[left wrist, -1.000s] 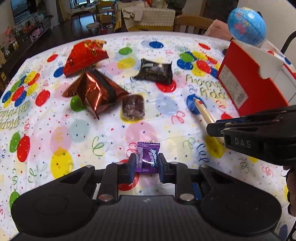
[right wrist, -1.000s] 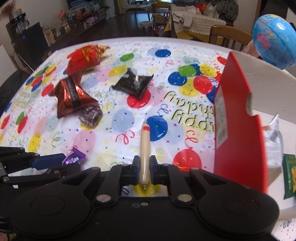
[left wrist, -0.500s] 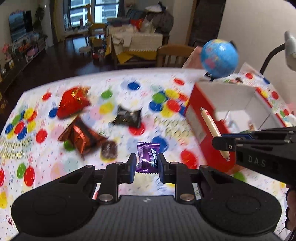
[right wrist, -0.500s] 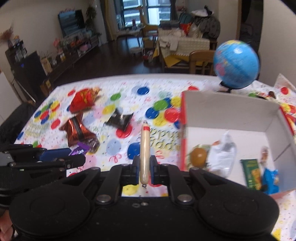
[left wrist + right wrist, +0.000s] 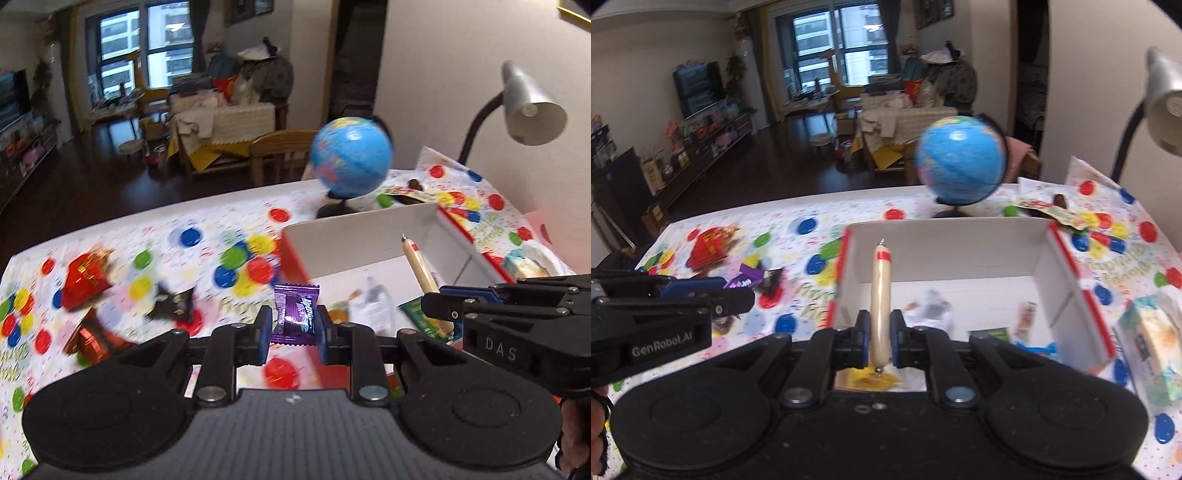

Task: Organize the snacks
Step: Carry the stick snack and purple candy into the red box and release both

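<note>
Over the left part of the bench (image 5: 155, 236), with its balloon-print cloth, a shiny red foil snack bag (image 5: 83, 282), a copper-brown foil pouch (image 5: 92, 338) and a small black wrapped snack (image 5: 173, 303) lie waiting near the far-left edge. My left tool (image 5: 293, 334) is clamped on a small purple wrapped candy (image 5: 295, 314), held in the air just short of the left wall of the red-and-white cardboard box (image 5: 1045, 254). My right tool (image 5: 879, 343) grips a long beige sausage stick with a red band (image 5: 880, 295) near its lower end, tip pointing forward over the box interior, where several packets already lie. I judge the step to be the drop-off: I'd carry each tool fully past the red wall, lower it close to the box floor, then part the fingers, clear of the blue desk globe (image 5: 960, 160) beyond.
</note>
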A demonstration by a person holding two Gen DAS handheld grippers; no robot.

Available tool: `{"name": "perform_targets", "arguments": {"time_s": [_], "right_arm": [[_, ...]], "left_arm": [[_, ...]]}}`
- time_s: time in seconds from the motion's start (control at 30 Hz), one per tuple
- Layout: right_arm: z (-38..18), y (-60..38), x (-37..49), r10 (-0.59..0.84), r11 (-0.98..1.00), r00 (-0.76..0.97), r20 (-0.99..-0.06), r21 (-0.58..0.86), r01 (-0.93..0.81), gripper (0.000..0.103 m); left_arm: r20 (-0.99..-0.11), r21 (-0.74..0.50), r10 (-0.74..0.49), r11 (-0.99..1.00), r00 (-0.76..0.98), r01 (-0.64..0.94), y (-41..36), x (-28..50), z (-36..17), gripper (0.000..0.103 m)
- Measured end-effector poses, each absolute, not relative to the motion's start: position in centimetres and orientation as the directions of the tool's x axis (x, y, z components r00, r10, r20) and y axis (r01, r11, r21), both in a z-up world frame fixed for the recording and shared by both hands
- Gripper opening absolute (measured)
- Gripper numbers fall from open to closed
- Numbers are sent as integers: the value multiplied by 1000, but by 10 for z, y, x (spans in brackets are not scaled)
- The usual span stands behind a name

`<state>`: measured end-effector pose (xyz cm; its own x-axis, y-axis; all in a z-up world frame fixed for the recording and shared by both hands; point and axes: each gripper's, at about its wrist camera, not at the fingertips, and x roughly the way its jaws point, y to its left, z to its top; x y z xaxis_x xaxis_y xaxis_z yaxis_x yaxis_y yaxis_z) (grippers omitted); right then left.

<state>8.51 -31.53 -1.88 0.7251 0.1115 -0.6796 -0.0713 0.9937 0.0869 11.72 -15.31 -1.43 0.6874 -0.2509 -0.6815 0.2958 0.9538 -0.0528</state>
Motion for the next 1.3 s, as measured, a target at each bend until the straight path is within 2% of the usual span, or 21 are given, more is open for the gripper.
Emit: {"name": "perform_targets", "arguments": {"time_s": [0.23, 0.5, 1.17, 1.3], "right_arm": [[-29, -362, 84, 53, 997, 721, -691, 81, 4, 9], [-46, -401, 103, 16, 995, 696, -718, 80, 59, 9], [-98, -417, 143, 21, 994, 594, -804, 83, 77, 9], [-100, -418, 145, 25, 993, 589, -808, 86, 75, 13]], "left_arm": [[-680, -29, -302, 921, 668, 388, -204, 122, -16, 24], [-721, -3, -295, 906, 627, 424, -243, 146, -38, 24], [-852, -3, -224, 906, 473, 423, -269, 205, -104, 24], [-862, -7, -220, 905, 456, 425, -269, 207, -109, 25]]}}
